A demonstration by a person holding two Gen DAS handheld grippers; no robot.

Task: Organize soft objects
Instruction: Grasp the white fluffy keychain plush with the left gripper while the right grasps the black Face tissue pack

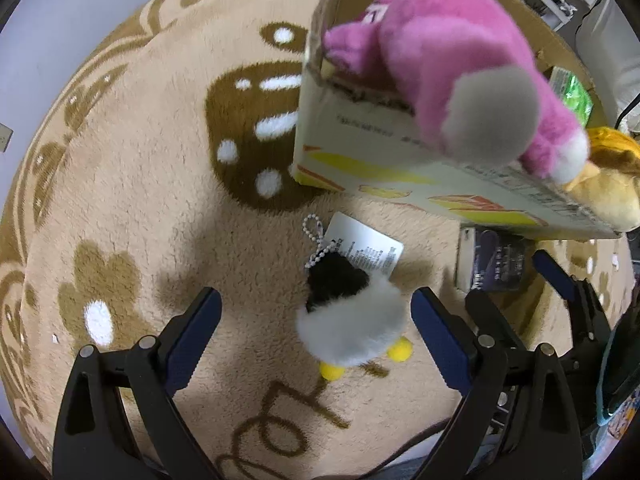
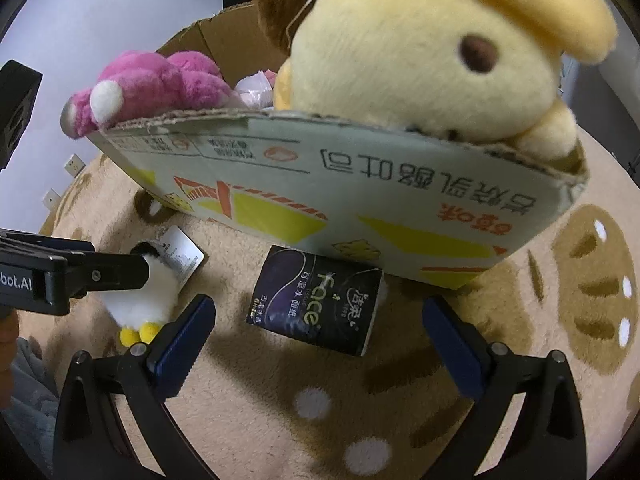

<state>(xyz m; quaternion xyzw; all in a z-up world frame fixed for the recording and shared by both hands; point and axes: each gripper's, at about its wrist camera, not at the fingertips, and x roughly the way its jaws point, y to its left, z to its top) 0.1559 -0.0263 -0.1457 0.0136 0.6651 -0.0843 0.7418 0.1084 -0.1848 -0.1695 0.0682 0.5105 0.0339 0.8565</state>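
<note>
A small black-and-white penguin plush (image 1: 348,320) with yellow feet and a paper tag lies on the rug between the open fingers of my left gripper (image 1: 316,312), untouched. It also shows in the right wrist view (image 2: 140,300). A dark tissue pack (image 2: 316,300) lies on the rug just ahead of my open, empty right gripper (image 2: 320,320); it also shows in the left wrist view (image 1: 496,264). A cardboard box (image 2: 360,184) behind holds a pink plush (image 1: 452,56) and a yellow bear plush (image 2: 420,52), both hanging over its rim.
A beige round rug (image 1: 140,200) with brown patterns covers the floor. The right gripper's fingers (image 1: 560,276) show at the right of the left wrist view. The left gripper's body (image 2: 60,276) shows at the left of the right wrist view. A wall with sockets lies beyond the rug.
</note>
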